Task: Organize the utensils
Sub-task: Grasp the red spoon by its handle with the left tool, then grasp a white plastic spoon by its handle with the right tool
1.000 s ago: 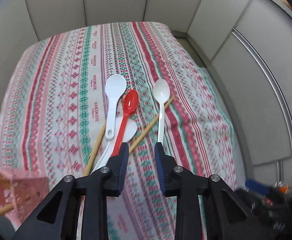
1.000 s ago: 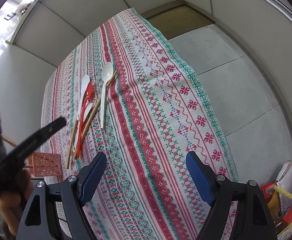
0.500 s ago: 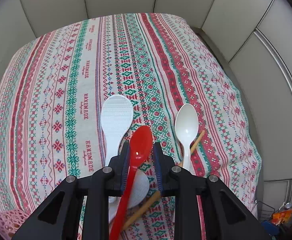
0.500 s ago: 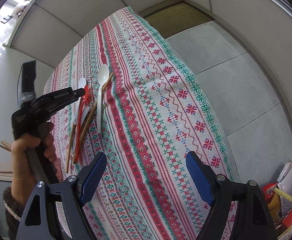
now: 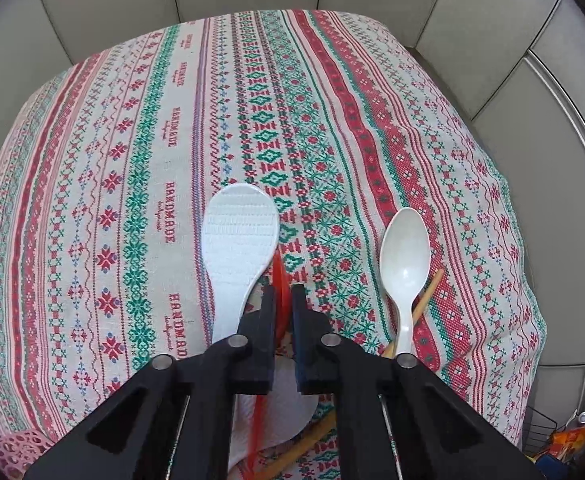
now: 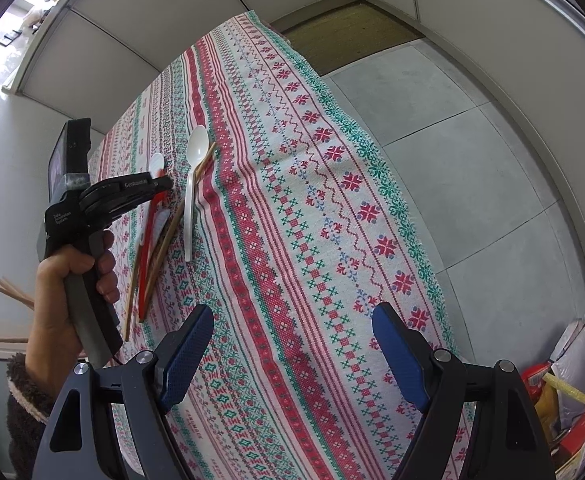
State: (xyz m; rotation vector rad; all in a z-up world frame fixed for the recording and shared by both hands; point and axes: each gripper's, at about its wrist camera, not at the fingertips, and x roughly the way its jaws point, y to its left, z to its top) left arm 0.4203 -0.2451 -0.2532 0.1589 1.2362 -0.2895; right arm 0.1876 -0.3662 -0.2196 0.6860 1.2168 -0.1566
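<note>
Red spoon [image 5: 281, 280] pinched on edge between the closed jaws of the left gripper [image 5: 281, 300], among the utensils near the tablecloth's [image 5: 140, 168] left edge. White paddle [image 5: 238, 256] touching it; white spoon [image 5: 404, 256] across chopsticks [image 6: 164, 236]. Right gripper [image 6: 292, 344] spread wide, empty, above cloth.

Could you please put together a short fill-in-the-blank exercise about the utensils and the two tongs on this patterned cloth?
1. The left tongs are clamped on the ____ spoon.
2. The right tongs stand ____, with nothing between them.
3. The white spoon lies across a wooden ____.
4. The white rice paddle lies on the ____ tablecloth.

Missing words: red; open; chopstick; patterned
</note>
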